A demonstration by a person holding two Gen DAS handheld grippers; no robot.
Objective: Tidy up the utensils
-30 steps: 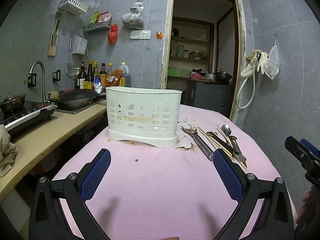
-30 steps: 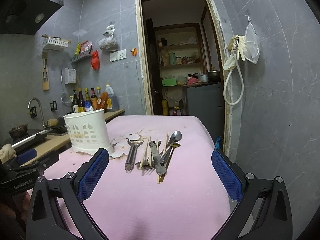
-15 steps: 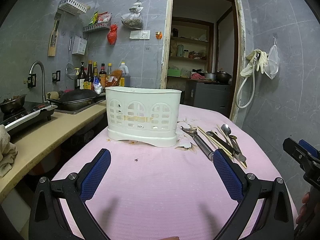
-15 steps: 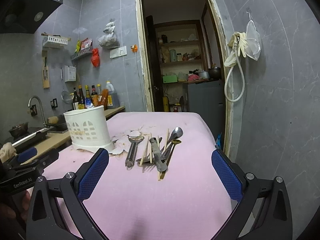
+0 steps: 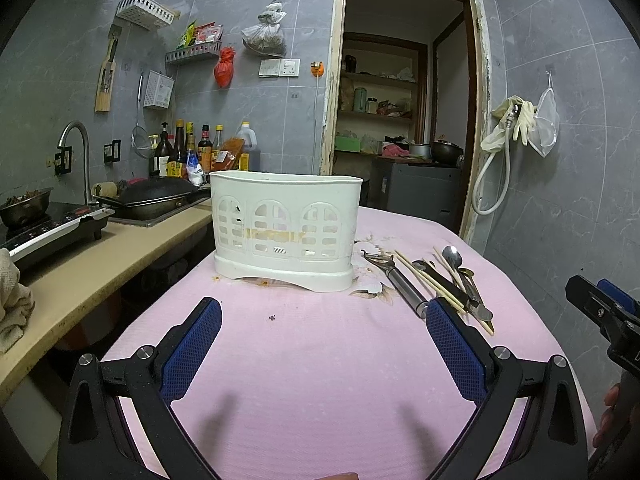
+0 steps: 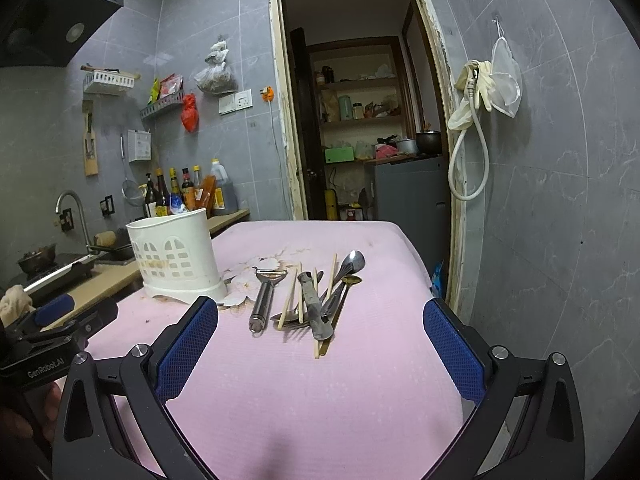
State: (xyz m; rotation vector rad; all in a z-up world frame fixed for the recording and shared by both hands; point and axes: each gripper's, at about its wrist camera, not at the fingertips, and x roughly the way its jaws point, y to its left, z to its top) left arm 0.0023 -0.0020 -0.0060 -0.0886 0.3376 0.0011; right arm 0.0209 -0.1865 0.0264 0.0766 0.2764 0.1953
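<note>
Over on the counter (image 5: 100, 264), a dark wok (image 5: 154, 200) sits just beside the faucet (image 5: 76, 152), with an induction cooker (image 5: 52, 232) nearer along the same counter and a crumpled cloth (image 5: 12, 304) at its near end. Sauce bottles (image 5: 188, 152) line the back of the counter against the grey tiled wall. Above them, a red bag (image 5: 224, 68) hangs. Far from the counter, past the open doorway (image 5: 400, 120), gloves and a white hose (image 5: 508, 136) hang on the wall.
</note>
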